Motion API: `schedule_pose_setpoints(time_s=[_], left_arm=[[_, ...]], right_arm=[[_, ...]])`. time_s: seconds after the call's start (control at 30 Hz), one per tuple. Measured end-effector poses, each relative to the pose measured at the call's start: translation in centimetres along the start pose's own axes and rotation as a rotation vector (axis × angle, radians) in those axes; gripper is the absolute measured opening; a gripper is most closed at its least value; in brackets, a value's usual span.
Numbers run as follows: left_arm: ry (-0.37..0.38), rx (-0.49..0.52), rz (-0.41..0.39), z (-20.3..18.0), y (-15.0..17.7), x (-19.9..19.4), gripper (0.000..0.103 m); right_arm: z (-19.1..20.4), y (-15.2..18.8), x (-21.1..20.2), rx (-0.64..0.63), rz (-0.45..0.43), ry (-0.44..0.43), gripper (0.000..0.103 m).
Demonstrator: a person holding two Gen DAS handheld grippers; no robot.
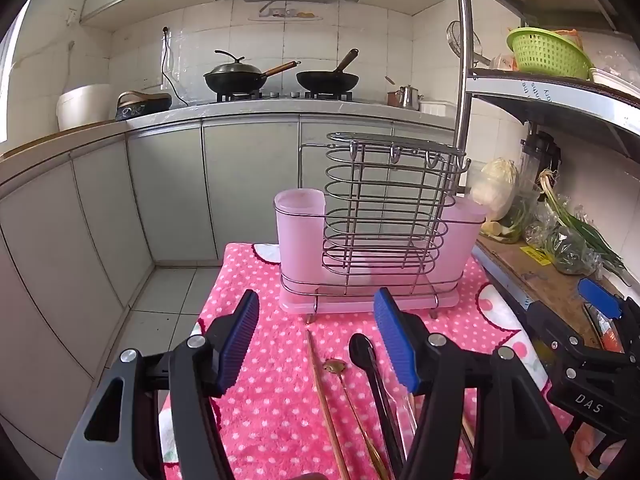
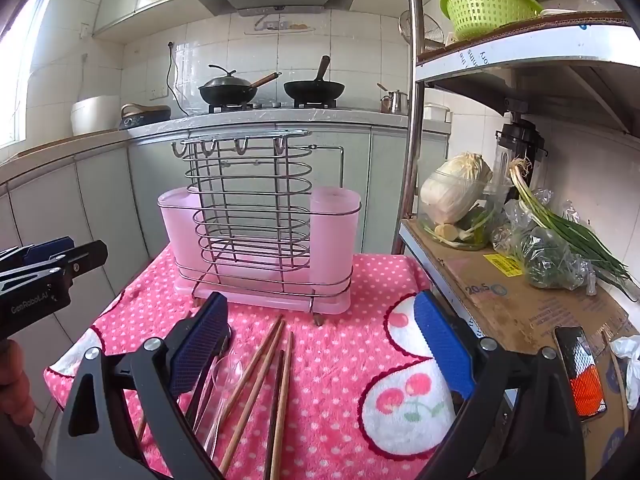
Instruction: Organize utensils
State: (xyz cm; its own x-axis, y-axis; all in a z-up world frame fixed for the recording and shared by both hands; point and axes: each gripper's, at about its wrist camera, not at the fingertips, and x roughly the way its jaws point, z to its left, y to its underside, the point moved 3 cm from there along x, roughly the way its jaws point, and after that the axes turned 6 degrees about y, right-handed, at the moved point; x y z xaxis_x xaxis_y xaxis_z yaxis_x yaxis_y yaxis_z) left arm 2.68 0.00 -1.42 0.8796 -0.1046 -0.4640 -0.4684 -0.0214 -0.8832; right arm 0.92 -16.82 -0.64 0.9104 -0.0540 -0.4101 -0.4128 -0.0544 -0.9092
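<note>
A pink dotted cloth (image 2: 340, 344) covers the small table. The wire utensil rack (image 2: 256, 232) stands at its far edge. Chopsticks (image 2: 256, 372) and a black spoon (image 1: 362, 350) lie nearer. Both the left claw (image 1: 316, 344) and right claw (image 2: 320, 344) gape empty above them.

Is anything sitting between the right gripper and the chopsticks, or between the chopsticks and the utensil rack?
Nothing visible. The right gripper stands open just above the chopsticks lying on the pink towel. Only bare towel separates them from the rack, whose pink cups are open-topped.
</note>
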Motion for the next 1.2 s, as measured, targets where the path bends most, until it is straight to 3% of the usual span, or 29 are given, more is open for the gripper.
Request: schedule_pose_setpoints(time_s=[1.2], left_arm=[[0.024, -0.017, -0.017, -0.2, -0.5, -1.0, 0.060]], right_arm=[[0.2, 0.0, 0.0, -0.005, 0.001, -0.005, 0.095]])
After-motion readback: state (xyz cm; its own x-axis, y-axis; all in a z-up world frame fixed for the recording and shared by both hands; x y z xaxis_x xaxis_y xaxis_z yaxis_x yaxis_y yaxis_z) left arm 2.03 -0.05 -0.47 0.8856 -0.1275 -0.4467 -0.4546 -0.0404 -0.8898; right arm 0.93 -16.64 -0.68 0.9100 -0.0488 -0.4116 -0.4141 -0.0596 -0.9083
